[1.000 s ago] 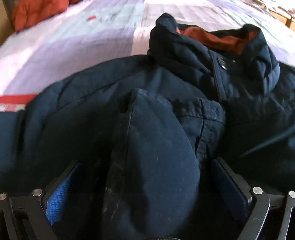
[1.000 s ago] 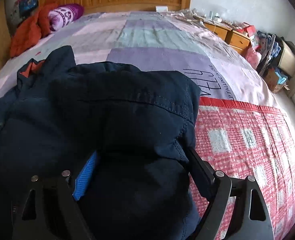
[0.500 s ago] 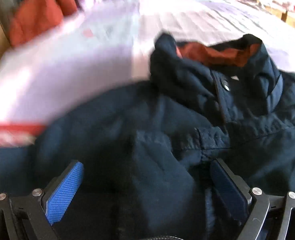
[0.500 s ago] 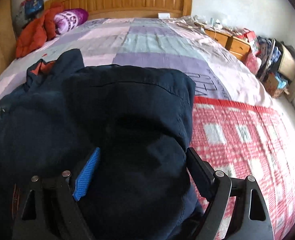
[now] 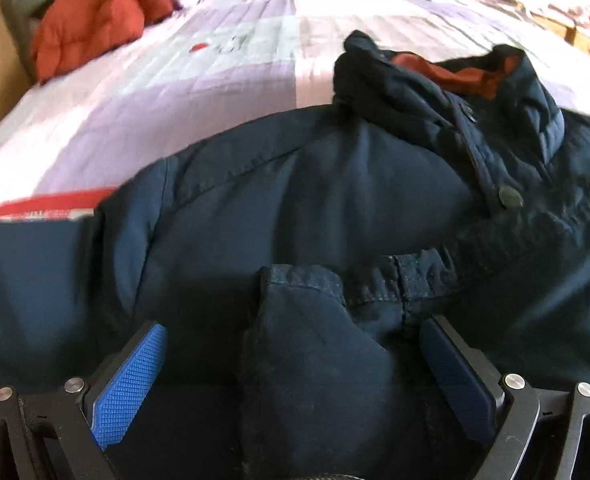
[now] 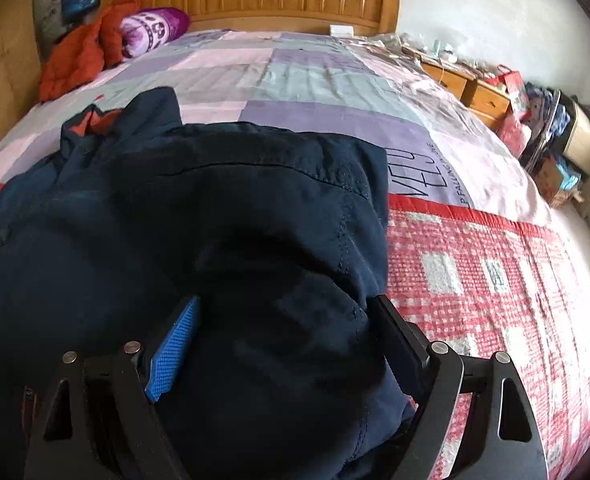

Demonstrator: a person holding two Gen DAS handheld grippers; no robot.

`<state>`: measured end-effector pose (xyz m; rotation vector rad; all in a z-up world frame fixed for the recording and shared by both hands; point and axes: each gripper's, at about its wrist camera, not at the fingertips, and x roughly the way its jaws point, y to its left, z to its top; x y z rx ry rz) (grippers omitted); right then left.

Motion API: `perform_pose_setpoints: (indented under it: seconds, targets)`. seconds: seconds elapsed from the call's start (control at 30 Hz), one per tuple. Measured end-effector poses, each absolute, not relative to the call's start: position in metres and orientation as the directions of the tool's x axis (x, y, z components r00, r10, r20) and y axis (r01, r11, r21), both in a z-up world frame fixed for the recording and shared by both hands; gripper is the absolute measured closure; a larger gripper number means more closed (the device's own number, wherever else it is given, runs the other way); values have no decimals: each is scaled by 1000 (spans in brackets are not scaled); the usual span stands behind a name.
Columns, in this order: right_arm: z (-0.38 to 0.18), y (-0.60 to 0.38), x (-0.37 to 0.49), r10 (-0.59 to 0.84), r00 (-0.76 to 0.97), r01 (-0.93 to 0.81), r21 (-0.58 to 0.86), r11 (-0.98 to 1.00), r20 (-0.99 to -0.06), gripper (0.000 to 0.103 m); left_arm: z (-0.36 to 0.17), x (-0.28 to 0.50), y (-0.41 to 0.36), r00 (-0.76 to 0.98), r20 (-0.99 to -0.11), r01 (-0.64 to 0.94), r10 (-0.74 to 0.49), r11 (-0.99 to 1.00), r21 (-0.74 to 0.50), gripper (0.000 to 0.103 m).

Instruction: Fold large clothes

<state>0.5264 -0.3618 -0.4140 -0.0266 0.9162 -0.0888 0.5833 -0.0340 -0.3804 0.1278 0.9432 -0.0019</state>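
Jacket bunched between both hand-held grippers, ready for a fold.

Nearest, the left hand-held gripper [image 5: 291, 376] and right hand-held gripper [image 6: 283, 356] each straddle a thick wad of the jacket [image 5: 335, 200]; jaws stand wide, and whether the pads truly press is hard to tell. Beyond, its collar [image 5: 455, 76] lies on the bed [image 6: 295, 80], probably to fold flat.

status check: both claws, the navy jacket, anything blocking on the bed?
Left claw open, jacket fold between pads. Right claw wide around bunched navy jacket. Bed beyond clear; red clothes far off by headboard.
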Motion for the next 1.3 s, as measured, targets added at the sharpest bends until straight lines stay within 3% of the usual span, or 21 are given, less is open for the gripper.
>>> perform_pose_setpoints:
  seconds: [0.1, 0.17, 0.23, 0.33, 0.4, 0.5, 0.57, 0.67, 0.77, 0.8, 1.17, 1.2, 1.3]
  targets:
    - [-408, -361, 527, -113, 606, 85, -78, 993, -788, 15, -372, 586, -49, 601, -788, 65, 135, 974, 217, 0]
    - [-390, -353, 523, -150, 658, 82, -128, 988, -738, 15, -356, 579, -63, 640, -738, 43, 214, 949, 312, 0]
    - [-370, -339, 525, -105, 715, 33, -118, 993, -691, 15, -332, 569, -65, 687, -710, 33, 151, 971, 239, 0]
    - [-361, -308, 545, -33, 716, -63, -111, 992, -697, 15, -316, 568, -83, 702, -711, 61, 37, 992, 111, 0]
    - [-363, -282, 561, 13, 700, -130, -110, 985, -714, 15, -330, 584, -103, 644, -765, 108, -5, 991, 85, 0]
    - [-382, -250, 582, 11, 642, -212, -164, 963, -766, 15, -371, 609, -107, 537, -840, 91, 80, 984, 153, 0]
    - [-401, -250, 593, -41, 594, -236, -223, 946, -804, 15, -380, 614, -83, 515, -857, 53, 4, 998, 37, 0]
    - [-407, -294, 596, -85, 579, -180, -228, 957, -811, 17, -378, 612, -75, 540, -840, 46, 56, 994, 96, 0]
    - [-408, -348, 587, -75, 566, -117, -170, 978, -821, 40, -380, 608, -67, 552, -833, 71, 40, 993, 95, 0]
    - [-409, -358, 583, -87, 567, -104, -176, 979, -819, 40, -380, 608, -67, 556, -830, 72, 43, 992, 100, 0]
    - [-399, -385, 550, -104, 588, -16, -140, 990, -802, 41, -385, 602, -69, 567, -823, 107, 42, 986, 124, 0]
    - [-398, -395, 544, -117, 579, 18, -131, 991, -807, 35, -386, 601, -69, 570, -821, 109, 42, 986, 126, 0]
    - [-401, -422, 528, -89, 545, 98, -42, 994, -834, 32, -387, 604, -73, 566, -822, 110, 62, 983, 150, 0]
